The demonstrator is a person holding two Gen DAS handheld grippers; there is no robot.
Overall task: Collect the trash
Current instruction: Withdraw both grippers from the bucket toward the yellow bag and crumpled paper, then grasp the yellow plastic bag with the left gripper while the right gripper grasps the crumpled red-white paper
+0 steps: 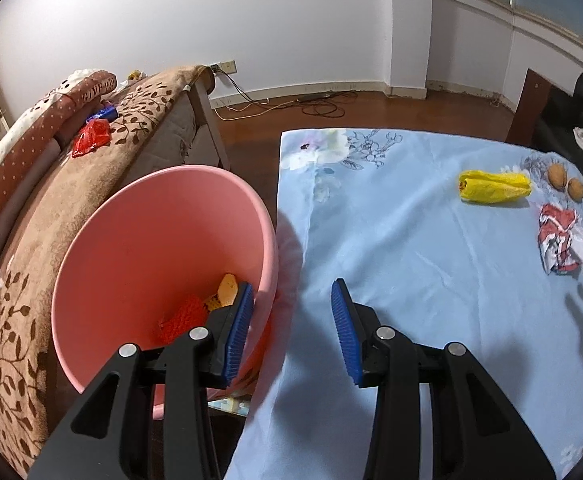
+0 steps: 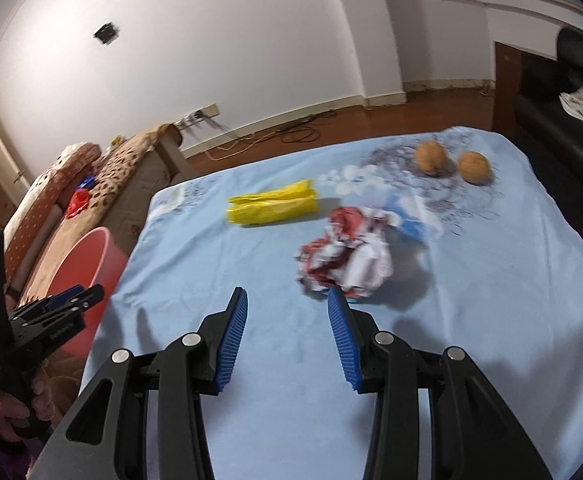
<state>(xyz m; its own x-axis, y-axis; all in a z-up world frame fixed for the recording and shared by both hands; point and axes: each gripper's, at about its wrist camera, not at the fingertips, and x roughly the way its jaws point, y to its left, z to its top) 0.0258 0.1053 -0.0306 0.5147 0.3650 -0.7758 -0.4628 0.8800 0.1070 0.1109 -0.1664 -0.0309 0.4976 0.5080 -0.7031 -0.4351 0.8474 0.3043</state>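
Note:
A pink bucket [image 1: 159,240] stands left of the table and holds red and yellow trash [image 1: 195,312]. My left gripper [image 1: 291,292] is open and empty above the bucket's right rim. On the blue cloth lie a yellow plastic bag [image 2: 271,208], a crumpled red-and-white wrapper [image 2: 343,256] and two walnuts [image 2: 451,162]. My right gripper [image 2: 287,300] is open and empty, just short of the wrapper. The left gripper [image 2: 73,300] and the bucket [image 2: 87,268] show at the left of the right wrist view. The bag [image 1: 493,186], wrapper [image 1: 561,240] and walnuts [image 1: 565,182] show in the left wrist view.
The table with the blue floral cloth [image 1: 411,260] fills the right. A sofa with a brown leaf blanket [image 1: 91,168] stands left, with red and blue wrappers [image 1: 91,136] on it. A dark chair [image 2: 563,112] stands at the far right. Cables [image 1: 315,108] lie on the floor.

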